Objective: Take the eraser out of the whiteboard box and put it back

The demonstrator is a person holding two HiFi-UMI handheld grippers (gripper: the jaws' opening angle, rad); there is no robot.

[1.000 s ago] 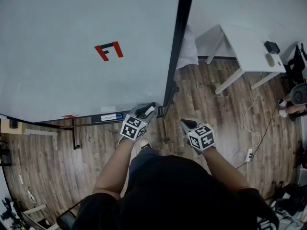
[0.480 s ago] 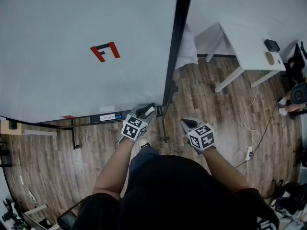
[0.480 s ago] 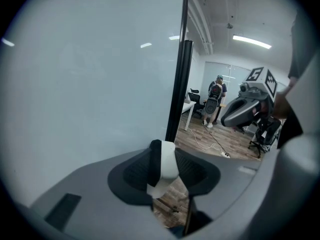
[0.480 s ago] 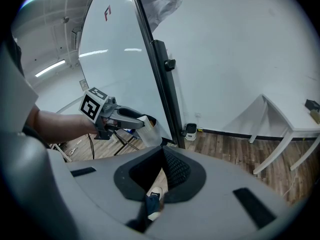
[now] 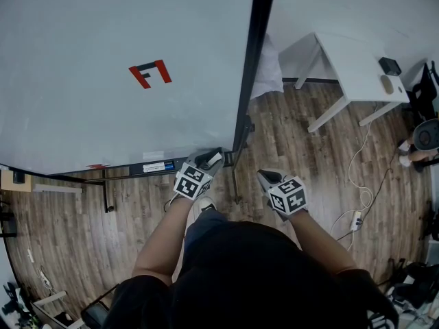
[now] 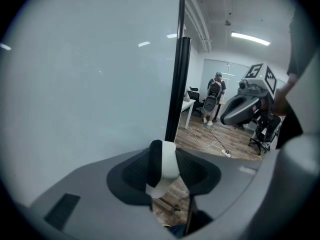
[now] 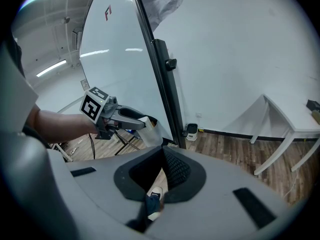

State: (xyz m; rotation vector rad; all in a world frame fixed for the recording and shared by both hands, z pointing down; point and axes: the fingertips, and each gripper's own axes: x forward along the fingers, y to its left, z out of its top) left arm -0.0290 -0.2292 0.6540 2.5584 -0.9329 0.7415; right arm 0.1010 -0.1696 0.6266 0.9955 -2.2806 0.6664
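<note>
Standing before a large white whiteboard that bears a red and black F-shaped mark, the person holds one device in each hand above a brown wood-plank floor. The left claw is at the board's lower right corner. It is just beside the black upright post of the frame and at the right end of the long black whiteboard box that runs along the board's bottom edge. Between its jaws sits the block-shaped eraser, one face black and the other white. In the left gripper view it stands nearly upright, with a dark ribbed pad touching it on each side. The claw is pinching the eraser, though its jaws have just been opening a little with the block between them. Whether the eraser's underside touches the box cannot be determined from any view. The right gripper view confirms the white block at the tip of the left claw, close against the board's lower edge. The right claw hangs apart from the board, to the right of the left one and over bare floor. Its jaws are pressed together at the tips and carry nothing. Further right, well apart from both hands, a white counter stands against the white wall, and a white power strip lies on the floor near it.
</note>
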